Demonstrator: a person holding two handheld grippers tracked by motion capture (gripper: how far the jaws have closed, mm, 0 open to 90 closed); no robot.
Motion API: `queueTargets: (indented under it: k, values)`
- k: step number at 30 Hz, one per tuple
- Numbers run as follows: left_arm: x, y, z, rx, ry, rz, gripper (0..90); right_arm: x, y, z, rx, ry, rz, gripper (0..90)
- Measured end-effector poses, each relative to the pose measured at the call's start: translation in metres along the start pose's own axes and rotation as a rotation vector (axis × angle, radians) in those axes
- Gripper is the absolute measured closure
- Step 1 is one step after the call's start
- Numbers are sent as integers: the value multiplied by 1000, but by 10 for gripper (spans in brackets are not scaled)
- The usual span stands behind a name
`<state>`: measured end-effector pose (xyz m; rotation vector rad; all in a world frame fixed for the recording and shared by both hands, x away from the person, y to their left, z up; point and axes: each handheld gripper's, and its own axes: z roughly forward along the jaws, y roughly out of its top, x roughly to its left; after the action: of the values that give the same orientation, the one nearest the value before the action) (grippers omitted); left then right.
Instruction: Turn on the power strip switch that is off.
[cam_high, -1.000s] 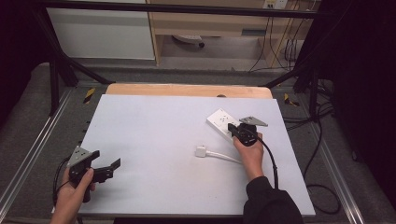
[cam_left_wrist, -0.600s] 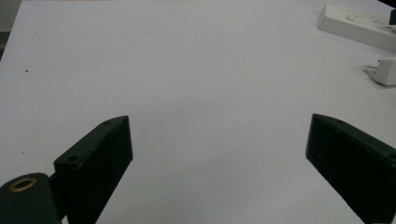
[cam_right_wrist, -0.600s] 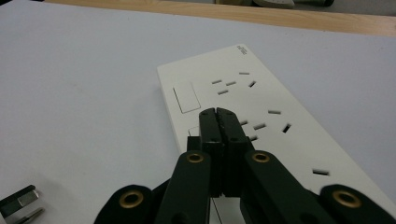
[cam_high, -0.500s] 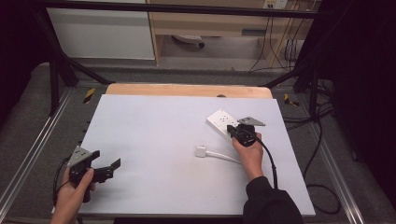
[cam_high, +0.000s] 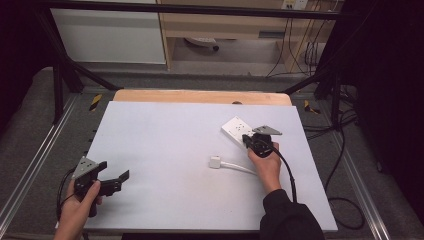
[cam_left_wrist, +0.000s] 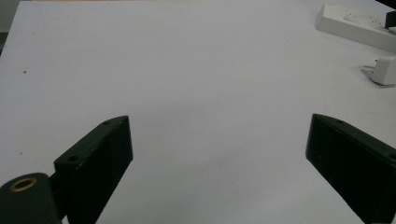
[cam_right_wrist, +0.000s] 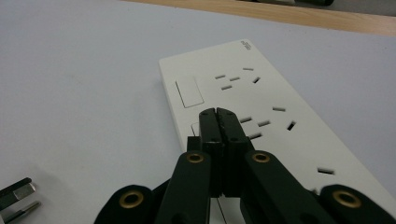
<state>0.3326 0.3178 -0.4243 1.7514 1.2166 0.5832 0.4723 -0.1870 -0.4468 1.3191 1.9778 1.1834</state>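
From above: my left gripper (cam_high: 114, 181) sits at the table's (cam_high: 160, 145) near-left corner, jaws spread, gripping nothing. My right gripper (cam_high: 248, 141) rests on the white power strip (cam_high: 235, 128); a white plug (cam_high: 215, 162) lies just beside my hand.

Left gripper view: jaws wide apart over bare table; strip (cam_left_wrist: 355, 23) and plug (cam_left_wrist: 385, 70) far right.

Right gripper view: jaws pressed together, tips over the strip's (cam_right_wrist: 243, 98) face.

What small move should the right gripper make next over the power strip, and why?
Probably lift the right gripper a little and open it. Its jaws are shut together with nothing between them, tips low over the white power strip near a rocker switch. The plug lies unplugged on the table beside it, so open jaws would be needed to pick it up. The left gripper is open, far off.
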Motion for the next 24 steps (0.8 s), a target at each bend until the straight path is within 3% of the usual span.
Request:
queueTargets:
  k: [24]
  values:
    - [0,0,0,1,0,-1,73,1,0,0,9,-5,-10,900]
